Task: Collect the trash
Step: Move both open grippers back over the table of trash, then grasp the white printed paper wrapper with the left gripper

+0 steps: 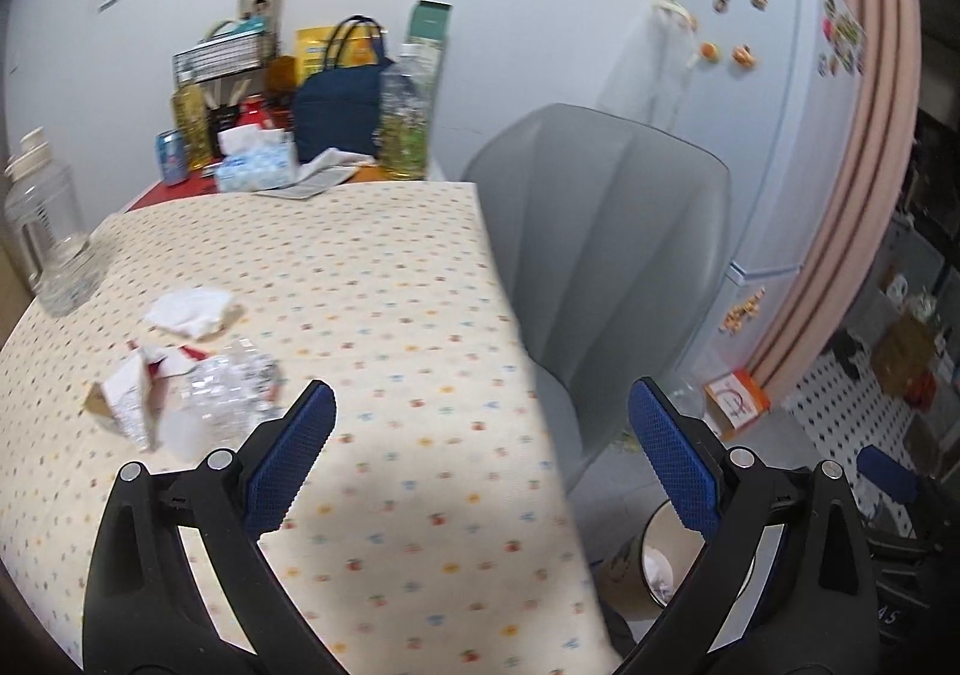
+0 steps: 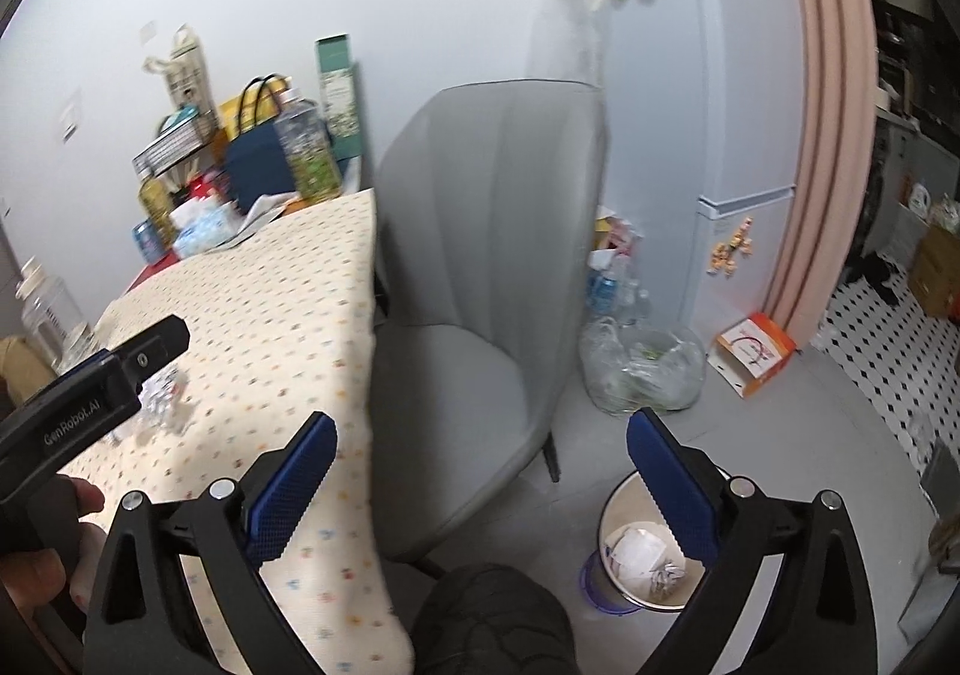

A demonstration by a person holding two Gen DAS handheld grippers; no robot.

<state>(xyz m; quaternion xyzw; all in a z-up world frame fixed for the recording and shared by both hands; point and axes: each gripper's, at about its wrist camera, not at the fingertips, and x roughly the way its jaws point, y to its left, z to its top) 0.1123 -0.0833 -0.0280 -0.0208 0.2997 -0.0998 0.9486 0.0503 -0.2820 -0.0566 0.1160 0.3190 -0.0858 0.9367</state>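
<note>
Both tools gape empty; only the right view shows paper inside the bin (image 2: 645,558)

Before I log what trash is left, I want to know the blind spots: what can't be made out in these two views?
- Trash bin: right wrist view, rim partly behind a blue finger; left wrist view shows only a sliver.
- Trash pile on the table: left wrist view, blurred; wrappers and clear plastic can't be counted.
- Same pile, right wrist view: mostly hidden by the left gripper's body.
- Clear bag on the floor: contents unclear.
</note>
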